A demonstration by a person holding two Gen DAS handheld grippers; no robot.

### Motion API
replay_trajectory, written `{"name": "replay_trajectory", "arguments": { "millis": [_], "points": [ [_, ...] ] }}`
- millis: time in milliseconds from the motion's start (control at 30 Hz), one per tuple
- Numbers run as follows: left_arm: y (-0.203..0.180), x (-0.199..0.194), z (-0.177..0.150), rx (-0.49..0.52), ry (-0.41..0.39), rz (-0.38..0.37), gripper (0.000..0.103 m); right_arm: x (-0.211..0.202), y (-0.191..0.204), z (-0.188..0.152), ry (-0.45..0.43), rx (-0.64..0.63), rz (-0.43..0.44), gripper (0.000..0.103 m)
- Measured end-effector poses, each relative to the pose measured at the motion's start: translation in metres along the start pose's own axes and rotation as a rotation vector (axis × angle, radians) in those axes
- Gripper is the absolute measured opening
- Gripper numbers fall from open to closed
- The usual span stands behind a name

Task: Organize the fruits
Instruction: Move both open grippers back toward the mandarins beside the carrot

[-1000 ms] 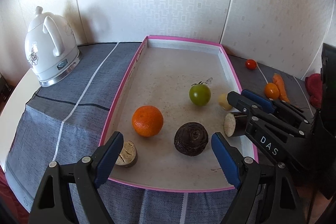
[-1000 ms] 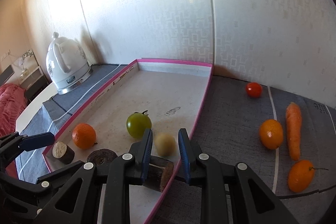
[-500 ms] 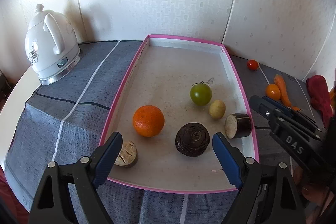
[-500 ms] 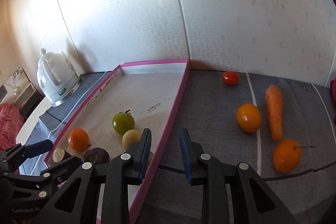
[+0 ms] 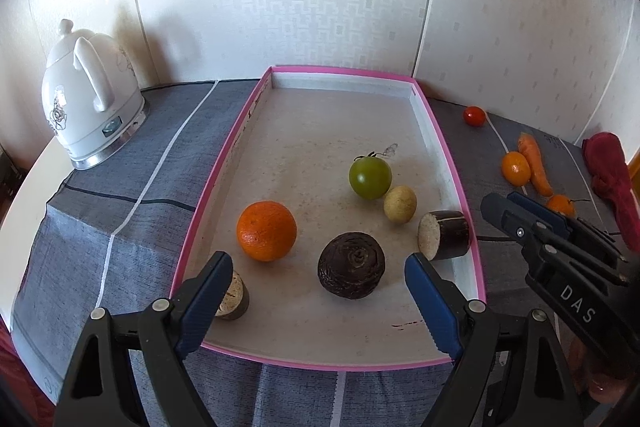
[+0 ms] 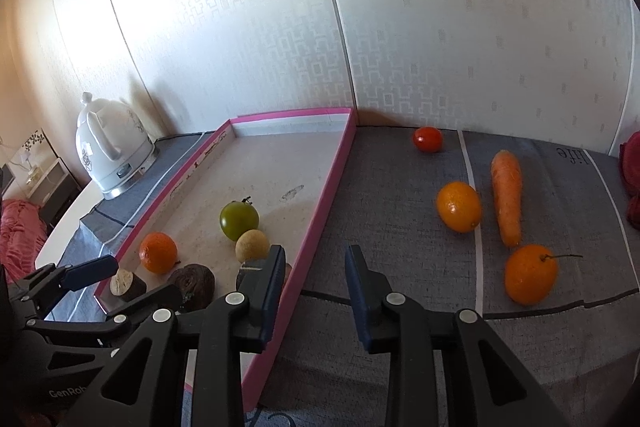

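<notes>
A: Six pieces are seen inside the pink tray (image 5: 448, 163); four are left on the desk (image 6: 380, 211), toward its right edge: red tomato (image 6: 428, 139), carrot (image 6: 507, 197), two oranges (image 6: 459, 206).

B: Left tongs (image 5: 320, 291) are held released, nothing grasped; right tongs (image 6: 316, 279) are opening, empty, beside the tray's right rim. Open cloth is left before those oranges.

grey tablecloth (image 6: 400, 227), pink tray (image 5: 448, 155), kettle (image 5: 88, 95), carrot (image 6: 507, 199)
</notes>
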State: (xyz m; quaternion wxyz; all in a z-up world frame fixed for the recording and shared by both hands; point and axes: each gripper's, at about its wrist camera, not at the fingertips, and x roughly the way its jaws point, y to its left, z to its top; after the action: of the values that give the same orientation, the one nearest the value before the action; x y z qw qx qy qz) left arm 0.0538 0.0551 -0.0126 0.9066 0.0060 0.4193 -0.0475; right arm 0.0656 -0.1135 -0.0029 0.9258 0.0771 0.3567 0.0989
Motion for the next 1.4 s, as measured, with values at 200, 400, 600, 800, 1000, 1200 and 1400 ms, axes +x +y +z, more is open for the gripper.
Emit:
{"name": "replay_trajectory", "arguments": {
  "millis": [200, 400, 600, 800, 1000, 1200, 1400],
  "points": [
    [-0.004, -0.001, 0.002, 0.002, -0.010, -0.004, 0.093, -0.001, -0.008, -0.005, 0.022, 0.011, -0.018, 0.031],
    [-0.016, -0.001, 0.001, 0.021, -0.013, -0.016, 0.093, -0.005, -0.019, -0.010, 0.029, 0.024, -0.026, 0.031],
    [-0.028, 0.001, 0.001, 0.041, -0.013, -0.024, 0.094, -0.011, -0.025, -0.013, 0.028, 0.024, -0.032, 0.031],
    [-0.042, 0.002, 0.001, 0.060, -0.012, -0.028, 0.095, -0.016, -0.037, -0.019, 0.035, 0.028, -0.046, 0.034],
    [-0.057, 0.003, 0.002, 0.081, -0.013, -0.037, 0.095, -0.021, -0.050, -0.023, 0.047, 0.038, -0.065, 0.036],
    [-0.074, 0.004, 0.002, 0.107, -0.020, -0.041, 0.095, -0.026, -0.063, -0.029, 0.055, 0.057, -0.107, 0.041],
    [-0.092, 0.005, 0.000, 0.137, -0.020, -0.053, 0.096, -0.034, -0.080, -0.038, 0.057, 0.083, -0.160, 0.041]
  ]
}}
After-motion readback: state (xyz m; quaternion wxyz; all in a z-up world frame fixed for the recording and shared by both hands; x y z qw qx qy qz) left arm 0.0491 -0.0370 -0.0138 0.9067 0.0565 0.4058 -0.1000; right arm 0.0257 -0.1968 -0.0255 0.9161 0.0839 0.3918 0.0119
